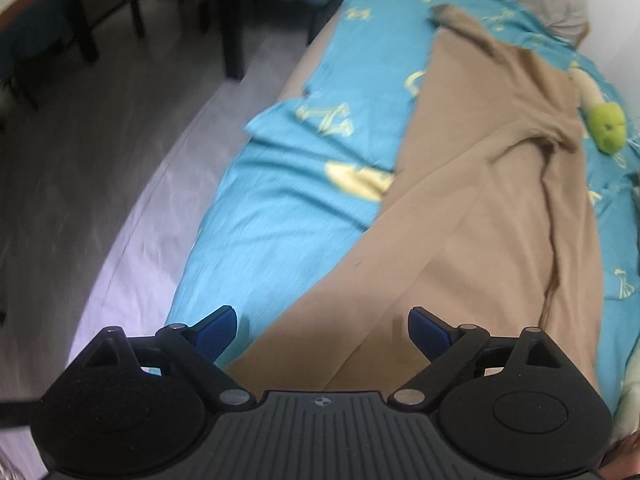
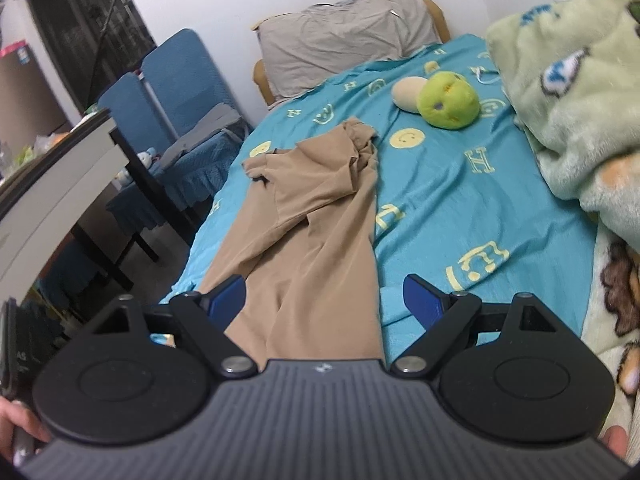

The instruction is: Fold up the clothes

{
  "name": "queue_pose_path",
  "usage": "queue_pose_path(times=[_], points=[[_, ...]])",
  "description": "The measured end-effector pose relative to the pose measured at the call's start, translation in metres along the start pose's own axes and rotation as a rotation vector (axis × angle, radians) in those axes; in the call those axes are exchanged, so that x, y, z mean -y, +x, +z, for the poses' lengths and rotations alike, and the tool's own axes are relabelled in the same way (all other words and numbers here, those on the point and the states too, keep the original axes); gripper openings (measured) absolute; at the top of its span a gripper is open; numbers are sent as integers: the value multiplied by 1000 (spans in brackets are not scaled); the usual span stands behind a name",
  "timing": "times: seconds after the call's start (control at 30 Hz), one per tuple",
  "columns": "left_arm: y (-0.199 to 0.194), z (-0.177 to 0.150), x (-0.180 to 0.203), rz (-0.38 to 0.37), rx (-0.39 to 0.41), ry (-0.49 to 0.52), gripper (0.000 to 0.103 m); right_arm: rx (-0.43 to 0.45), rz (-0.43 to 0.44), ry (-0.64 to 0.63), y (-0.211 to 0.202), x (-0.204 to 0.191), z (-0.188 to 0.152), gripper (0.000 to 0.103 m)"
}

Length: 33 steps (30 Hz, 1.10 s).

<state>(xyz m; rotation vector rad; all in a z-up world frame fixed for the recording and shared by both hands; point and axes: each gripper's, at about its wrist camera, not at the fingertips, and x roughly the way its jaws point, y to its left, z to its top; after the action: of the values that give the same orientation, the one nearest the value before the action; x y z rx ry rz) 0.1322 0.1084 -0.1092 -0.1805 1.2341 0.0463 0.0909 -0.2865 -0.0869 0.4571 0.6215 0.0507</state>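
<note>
Both jaws spread, empty | left gripper [image 1: 322, 330], right gripper [image 2: 320, 294] over near hem | tan stretchy garment [image 2: 304, 216] long axis runs toward grey pillow [image 2: 344, 40] | right nearer centre.

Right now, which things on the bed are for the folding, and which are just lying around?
For the folding:
tan trousers
left gripper, open
right gripper, open

Just lying around:
green plush toy
grey pillow
fleece blanket
blue chairs
</note>
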Motion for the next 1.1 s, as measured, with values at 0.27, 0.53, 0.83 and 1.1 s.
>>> queue_pose_path(times=[0.27, 0.53, 0.83, 1.1], points=[[9, 2, -12, -7, -79, -6, 78, -23, -12, 68, 11, 15, 5, 87], [12, 17, -8, -61, -125, 153, 72, -59, -16, 128, 19, 27, 2, 87], [22, 23, -36, -220, -170, 514, 74, -73, -18, 136, 21, 31, 0, 87], [31, 13, -59, -368, -209, 569, 50, -100, -15, 144, 32, 27, 0, 87]])
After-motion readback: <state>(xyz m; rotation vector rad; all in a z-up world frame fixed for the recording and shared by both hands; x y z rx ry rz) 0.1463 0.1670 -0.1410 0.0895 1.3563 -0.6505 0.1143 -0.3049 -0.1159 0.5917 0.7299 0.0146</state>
